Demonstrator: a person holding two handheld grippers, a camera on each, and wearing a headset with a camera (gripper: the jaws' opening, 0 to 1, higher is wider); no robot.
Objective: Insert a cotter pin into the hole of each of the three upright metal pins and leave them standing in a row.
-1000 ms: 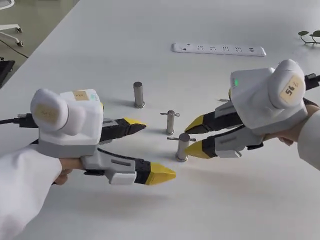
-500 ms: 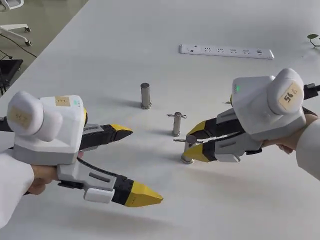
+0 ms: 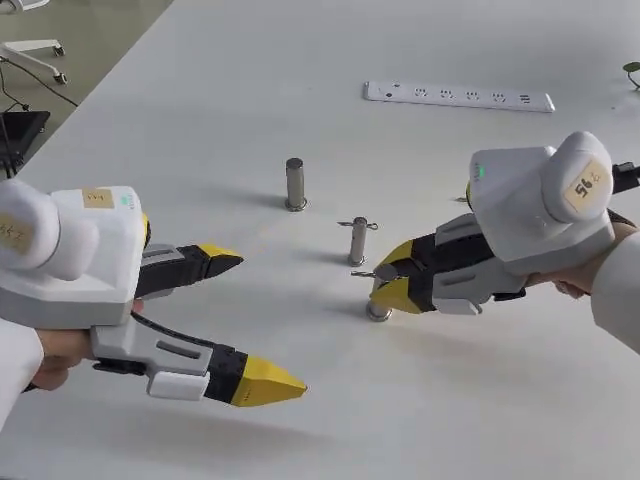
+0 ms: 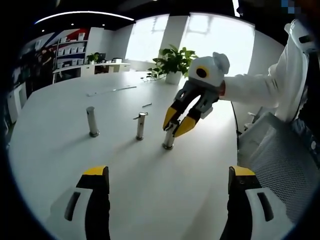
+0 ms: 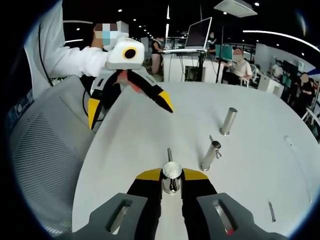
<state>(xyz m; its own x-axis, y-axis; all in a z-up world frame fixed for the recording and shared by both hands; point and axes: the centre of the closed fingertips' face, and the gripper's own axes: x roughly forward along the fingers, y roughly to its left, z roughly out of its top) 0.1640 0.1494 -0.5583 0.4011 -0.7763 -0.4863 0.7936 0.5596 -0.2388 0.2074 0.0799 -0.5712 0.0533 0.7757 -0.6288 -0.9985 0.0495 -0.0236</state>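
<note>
The left gripper [image 3: 243,320] hangs low on the left above the white table [image 3: 420,410]. Its jaws are spread wide with nothing between them, and it is well apart from the pins, most likely kept out of the way while the other hand works.

Next comes the far pin [image 3: 295,184], upright and alone, with no cotter pin through its top, so it appears to be the one left to fit. To its right the middle pin [image 3: 358,240] also stands upright, and a cotter pin [image 3: 362,225] crosses its head, so that one looks finished.

The near pin [image 4: 169,141] stands just beside the middle pin, and the three form a slanting row. The right gripper [image 3: 388,277] reaches in from the right with its jaws closed narrowly on the head of the near pin. In the right gripper view the round top sits squeezed between the yellow tips. A thin cross-piece [image 3: 362,273] juts from that head toward the left, so the grip probably steadies the pin or squares it in the row.

Farther right on the table lies a small metal sliver [image 5: 270,211], possibly the last cotter pin, though it is too small to be sure.
</note>
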